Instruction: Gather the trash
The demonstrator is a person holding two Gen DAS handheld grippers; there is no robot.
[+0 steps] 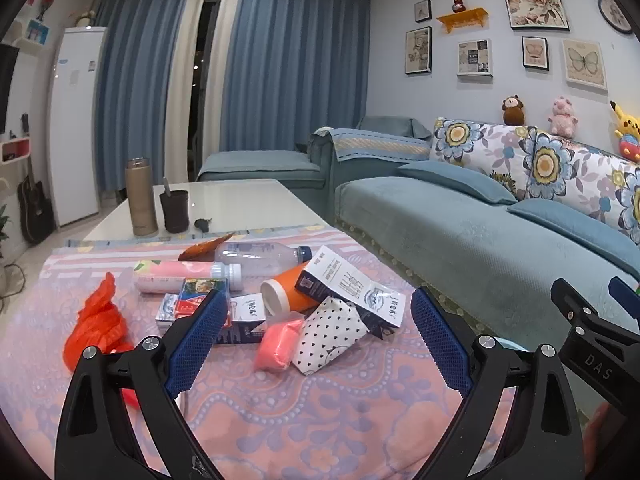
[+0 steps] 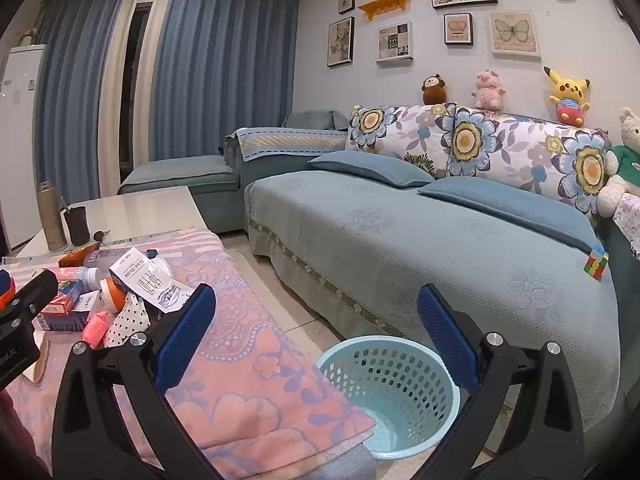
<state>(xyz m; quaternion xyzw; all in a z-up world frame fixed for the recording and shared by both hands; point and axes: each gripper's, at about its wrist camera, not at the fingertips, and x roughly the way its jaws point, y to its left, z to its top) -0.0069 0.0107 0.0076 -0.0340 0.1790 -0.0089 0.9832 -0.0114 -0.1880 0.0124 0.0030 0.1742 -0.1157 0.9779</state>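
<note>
Pretty clearly a home living room. There's a big blue sectional sofa with floral back cushions and plush toys lined up on top, long blue curtains over a dark balcony door, and a bunch of framed pictures plus a little orange shelf on the wall. A white coffee table holds a thermos, a guitar leans by a white fridge, and a teal plastic wastebasket sits on the tile floor.
</note>
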